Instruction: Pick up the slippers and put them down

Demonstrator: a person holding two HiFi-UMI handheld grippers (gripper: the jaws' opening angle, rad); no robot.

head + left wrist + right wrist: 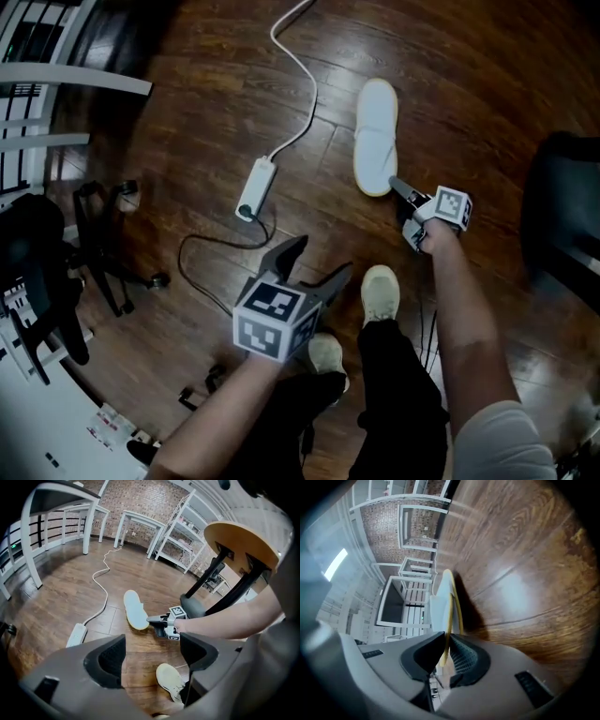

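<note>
One flat white slipper with a yellow rim is all I can spot here, lying sole-flat on the dark brown wooden plank floor, long axis running away from the person. The right gripper is down low at the slipper's near end, and in the right gripper view its jaws are pinched together on the thin yellow edge of the slipper, with the rest of it sticking out ahead of the right gripper. Can't really tell if that near end is lifted off the boards or not. The left gripper hangs over bare floor close to the person's feet, well apart from the slipper. Its jaws stand wide apart with nothing between them, just floorboards and one pale cream sneaker showing in the gap of the left gripper. From that same view you get a nice side look at the slipper with the right gripper nipping its end. Off to the left of the slipper sits a white plastic power strip – its white cable snakes off toward the top of the head view, and a thin black cable loops near it. A round tan wooden stool top on black legs looms at the right of the left gripper view.
</note>
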